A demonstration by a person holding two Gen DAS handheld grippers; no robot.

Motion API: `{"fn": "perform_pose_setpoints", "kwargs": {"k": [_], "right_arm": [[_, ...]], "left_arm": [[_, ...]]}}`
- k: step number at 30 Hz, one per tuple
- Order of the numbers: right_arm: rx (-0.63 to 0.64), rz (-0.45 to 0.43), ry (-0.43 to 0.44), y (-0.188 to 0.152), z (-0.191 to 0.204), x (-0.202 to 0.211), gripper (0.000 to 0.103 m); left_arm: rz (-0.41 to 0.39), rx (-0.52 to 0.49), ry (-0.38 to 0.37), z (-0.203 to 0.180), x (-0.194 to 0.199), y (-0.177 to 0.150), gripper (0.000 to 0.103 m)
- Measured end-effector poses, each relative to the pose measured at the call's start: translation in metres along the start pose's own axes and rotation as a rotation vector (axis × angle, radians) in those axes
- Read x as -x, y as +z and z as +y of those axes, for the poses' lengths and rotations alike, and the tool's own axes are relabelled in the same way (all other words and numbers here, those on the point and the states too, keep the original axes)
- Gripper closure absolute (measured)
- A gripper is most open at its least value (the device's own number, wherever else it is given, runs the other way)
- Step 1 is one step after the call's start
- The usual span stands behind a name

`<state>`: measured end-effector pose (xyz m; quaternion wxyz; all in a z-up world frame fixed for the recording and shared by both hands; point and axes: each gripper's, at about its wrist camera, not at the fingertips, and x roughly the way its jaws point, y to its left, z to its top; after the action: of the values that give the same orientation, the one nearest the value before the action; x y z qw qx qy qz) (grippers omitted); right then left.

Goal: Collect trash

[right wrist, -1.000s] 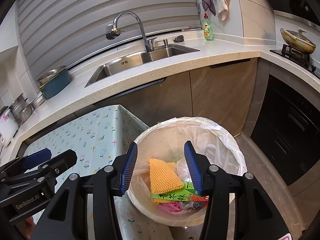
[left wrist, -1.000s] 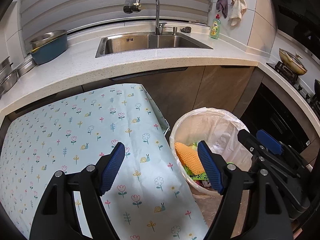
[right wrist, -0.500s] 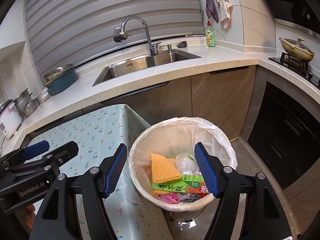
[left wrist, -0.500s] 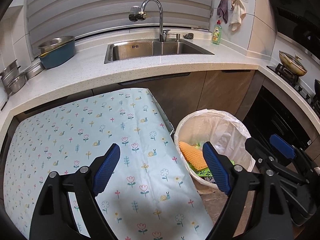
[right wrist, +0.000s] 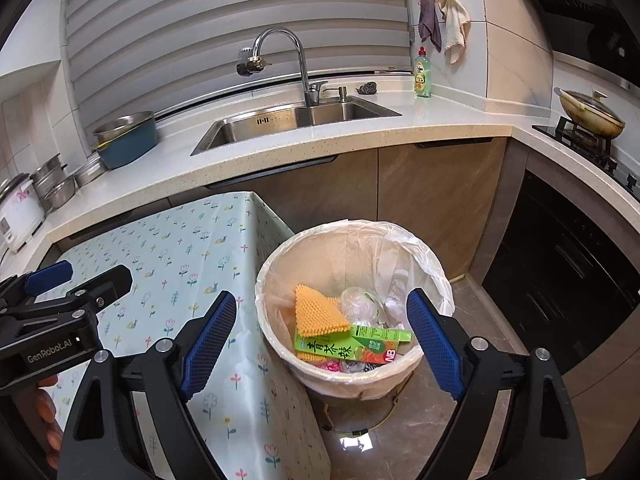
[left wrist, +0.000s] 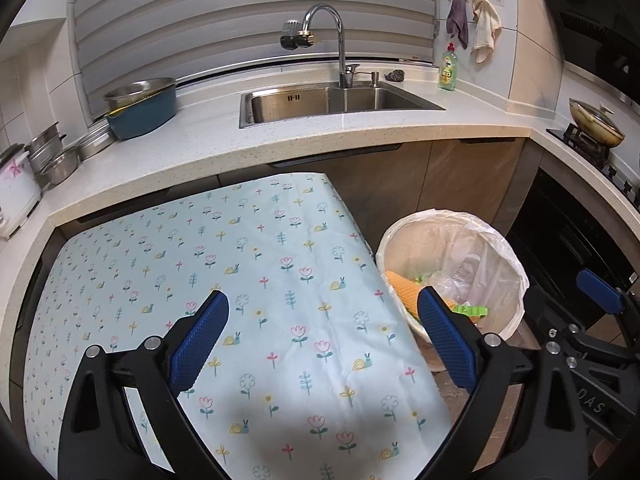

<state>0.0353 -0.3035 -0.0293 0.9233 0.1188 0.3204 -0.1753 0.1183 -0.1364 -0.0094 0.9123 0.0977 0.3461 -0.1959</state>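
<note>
- Over the table (left wrist: pixel 120 264), at far left: left gripper (left wrist: pixel 322 340), blue pads spread wide apart, holding nothing, hanging above the flowered tablecloth (left wrist: pixel 260 264).
- Seen from the right wrist: same left gripper (right wrist: pixel 72 280) at the left edge, above the tablecloth (right wrist: pixel 180 256), well apart from the bin.
- Just right of the table edge, on the floor: round trash bin (right wrist: pixel 360 376) lined with a clear plastic bag (right wrist: pixel 416 252), standing upright beside the hanging cloth.
- Inside the bin: orange bumpy mat (right wrist: pixel 318 314) leaning at the left, crumpled clear plastic (right wrist: pixel 358 304) in the middle, green drink carton (right wrist: pixel 348 348) lying across the front, pink and dark scraps below it, too small to tell.
- Above the bin: right gripper (right wrist: pixel 322 342), pads spread wide, empty, framing the bin's contents without touching them.
- From the left wrist: bin (left wrist: pixel 516 280) partly hidden by the table corner, right gripper (left wrist: pixel 600 298) at the far right beyond it.
- Behind, along the counter: blue pot (left wrist: pixel 144 110), sink (left wrist: pixel 332 100) with faucet (left wrist: pixel 328 36), green soap bottle (left wrist: pixel 448 68), pan (left wrist: pixel 596 122) on the stove.
</note>
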Motion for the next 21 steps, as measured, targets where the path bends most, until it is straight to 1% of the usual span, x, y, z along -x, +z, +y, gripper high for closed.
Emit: {"fn": "perform_pose_setpoints", "kwargs": {"k": [6,8,12,21], "right_arm": [[0.019,0.022,0.011,-0.012,0.004,0.005,0.016],[0.025,0.031,0.013,-0.016,0.005,0.006,0.006],[0.032,0.037,0.008,-0.022,0.006,0.01,0.006],[0.063,0.044,-0.003,-0.026,0.012,0.013,0.006]], "left_arm": [[0.012,0.013,0.038,0.011,0.004,-0.013,0.01],[0.016,0.014,0.049,0.014,0.005,-0.018,0.01],[0.022,0.015,0.074,0.02,0.008,-0.027,0.009],[0.033,0.026,0.099,0.027,0.01,-0.037,0.009]]}}
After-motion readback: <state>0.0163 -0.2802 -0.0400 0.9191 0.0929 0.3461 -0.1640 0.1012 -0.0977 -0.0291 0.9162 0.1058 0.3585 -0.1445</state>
